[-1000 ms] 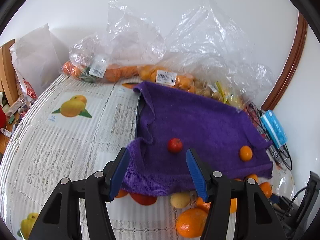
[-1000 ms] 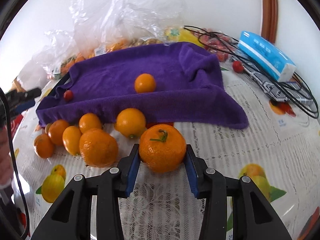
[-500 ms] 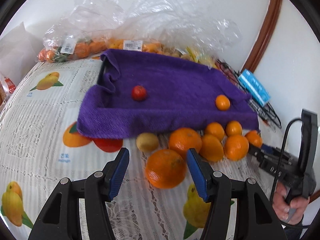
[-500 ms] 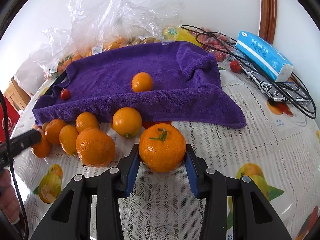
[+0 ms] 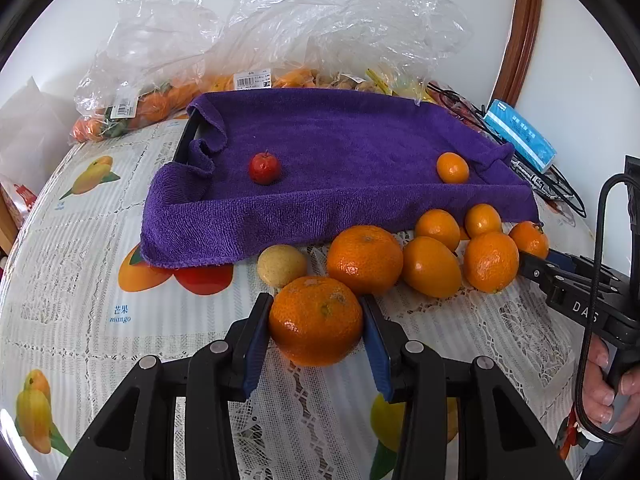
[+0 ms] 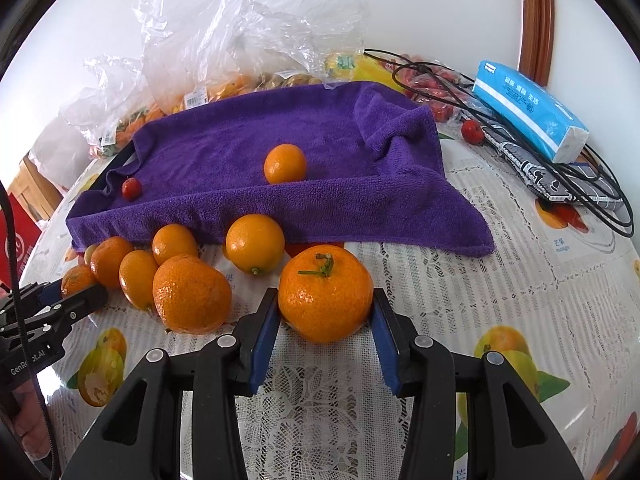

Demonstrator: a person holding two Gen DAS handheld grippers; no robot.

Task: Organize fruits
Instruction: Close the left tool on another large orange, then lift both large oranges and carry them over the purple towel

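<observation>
A white lace-patterned cloth with printed fruit covers the worktop (image 5: 80, 264), which stands against a white wall. The left claw (image 5: 316, 330) grips a large orange (image 5: 316, 320); the right claw (image 6: 325, 312) grips a stemmed mandarin (image 6: 325, 292). Both fruits sit before the purple towel (image 5: 340, 160). Crumpled plastic bags (image 5: 280, 32) blur the fruit inside them.
</observation>
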